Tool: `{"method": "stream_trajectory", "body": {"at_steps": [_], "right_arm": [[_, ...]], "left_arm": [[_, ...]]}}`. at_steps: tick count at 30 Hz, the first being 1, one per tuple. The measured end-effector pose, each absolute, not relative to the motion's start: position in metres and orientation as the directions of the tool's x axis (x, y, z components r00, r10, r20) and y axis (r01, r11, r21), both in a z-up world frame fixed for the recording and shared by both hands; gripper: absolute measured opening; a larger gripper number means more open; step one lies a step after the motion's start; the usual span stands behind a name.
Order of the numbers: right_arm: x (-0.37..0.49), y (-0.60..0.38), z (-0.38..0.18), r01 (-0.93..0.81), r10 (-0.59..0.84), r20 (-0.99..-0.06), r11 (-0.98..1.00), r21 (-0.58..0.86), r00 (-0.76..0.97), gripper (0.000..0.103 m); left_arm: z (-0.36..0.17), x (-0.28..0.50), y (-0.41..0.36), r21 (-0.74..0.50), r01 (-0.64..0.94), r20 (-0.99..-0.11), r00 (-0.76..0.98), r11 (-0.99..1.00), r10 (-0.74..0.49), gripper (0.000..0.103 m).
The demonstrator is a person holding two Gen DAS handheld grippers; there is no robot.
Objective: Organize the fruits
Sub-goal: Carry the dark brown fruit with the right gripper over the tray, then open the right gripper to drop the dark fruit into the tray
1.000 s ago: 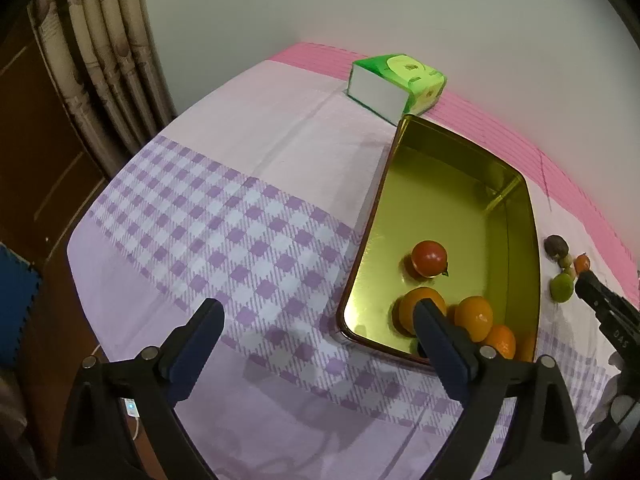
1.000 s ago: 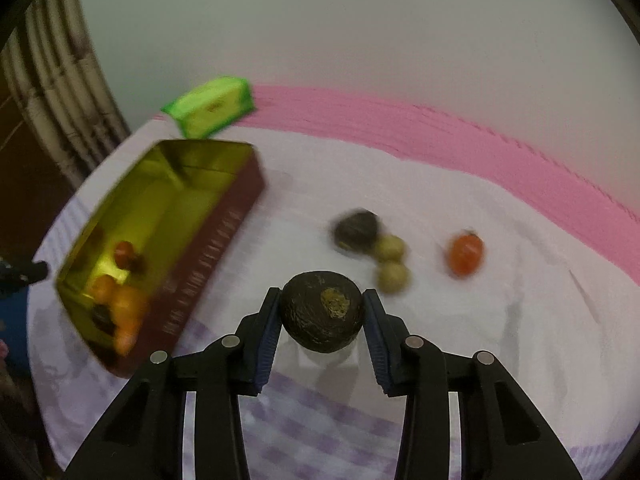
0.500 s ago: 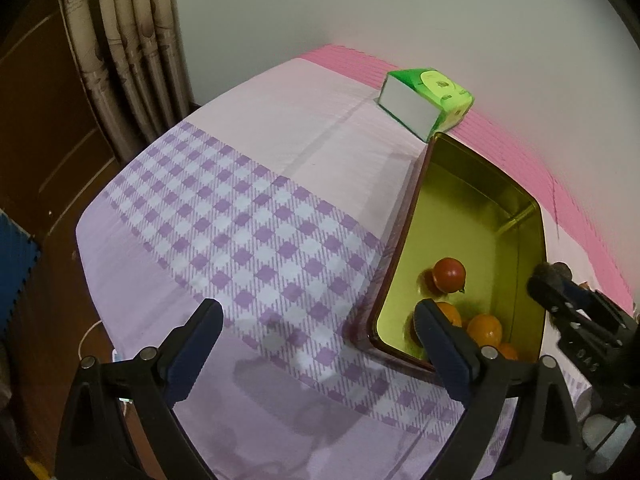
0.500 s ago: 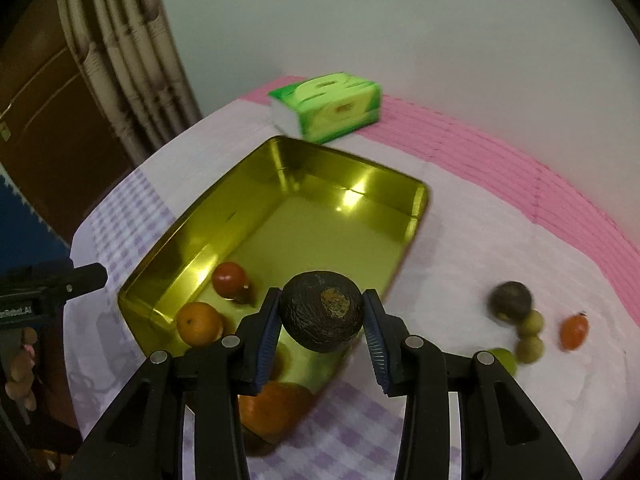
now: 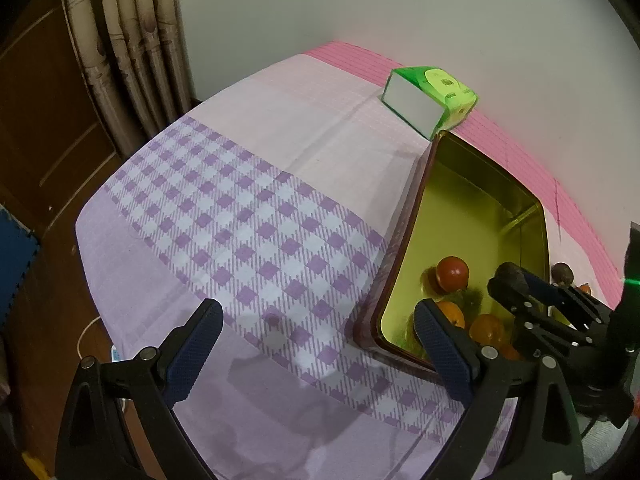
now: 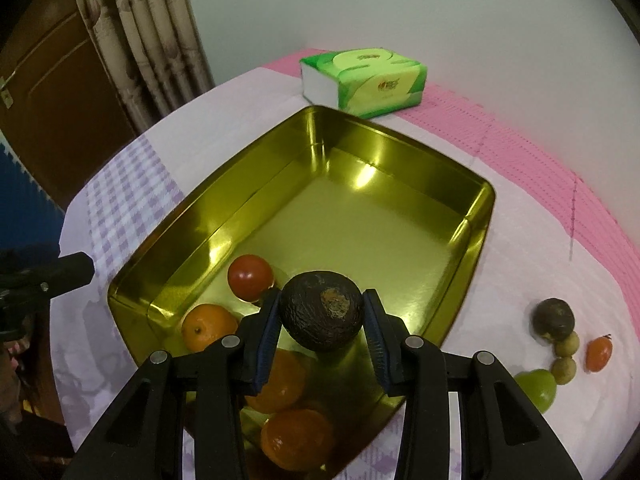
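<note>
My right gripper (image 6: 320,316) is shut on a dark wrinkled avocado (image 6: 322,310) and holds it above the near end of the gold tin tray (image 6: 476,224). In the tray lie a red tomato (image 6: 251,277) and three oranges (image 6: 208,326). In the left wrist view my left gripper (image 5: 320,344) is open and empty over the checked cloth, left of the tray (image 5: 404,240); the right gripper (image 5: 516,284) shows there over the tray's near end.
A green tissue pack (image 6: 362,80) lies behind the tray. On the cloth to the right lie a dark fruit (image 6: 554,318), two small tan fruits (image 6: 566,354), a green fruit (image 6: 538,388) and a small orange one (image 6: 599,354). Curtain and wooden door stand at left.
My right gripper has carried the avocado left from the loose fruits to over the tray. My left gripper has drifted left, away from the tray, still open.
</note>
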State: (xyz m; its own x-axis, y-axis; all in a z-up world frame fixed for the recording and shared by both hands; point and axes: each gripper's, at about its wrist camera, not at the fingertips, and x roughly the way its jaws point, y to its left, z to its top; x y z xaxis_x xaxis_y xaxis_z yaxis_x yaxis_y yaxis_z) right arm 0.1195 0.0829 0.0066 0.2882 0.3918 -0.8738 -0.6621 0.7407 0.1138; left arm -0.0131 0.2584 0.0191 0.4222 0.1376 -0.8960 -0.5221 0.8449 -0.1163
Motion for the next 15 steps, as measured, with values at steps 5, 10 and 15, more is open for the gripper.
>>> {"method": "stream_trajectory", "body": {"at_steps": [5, 10, 15], "right_arm": [[0.119, 0.085, 0.000, -0.663, 0.382, -0.883, 0.740, 0.115, 0.274, 0.041], [0.119, 0.085, -0.005, -0.663, 0.374, -0.887, 0.740, 0.109, 0.271, 0.041], [0.116, 0.088, -0.006, -0.673, 0.369, -0.888, 0.733, 0.096, 0.274, 0.041]], "left_arm": [[0.019, -0.012, 0.257, -0.113, -0.518, -0.895, 0.424, 0.848, 0.139, 0.095], [0.018, -0.013, 0.257, -0.117, -0.520, -0.897, 0.420, 0.846, 0.134, 0.095], [0.018, -0.013, 0.257, -0.116, -0.521, -0.898, 0.419, 0.845, 0.135, 0.095]]}}
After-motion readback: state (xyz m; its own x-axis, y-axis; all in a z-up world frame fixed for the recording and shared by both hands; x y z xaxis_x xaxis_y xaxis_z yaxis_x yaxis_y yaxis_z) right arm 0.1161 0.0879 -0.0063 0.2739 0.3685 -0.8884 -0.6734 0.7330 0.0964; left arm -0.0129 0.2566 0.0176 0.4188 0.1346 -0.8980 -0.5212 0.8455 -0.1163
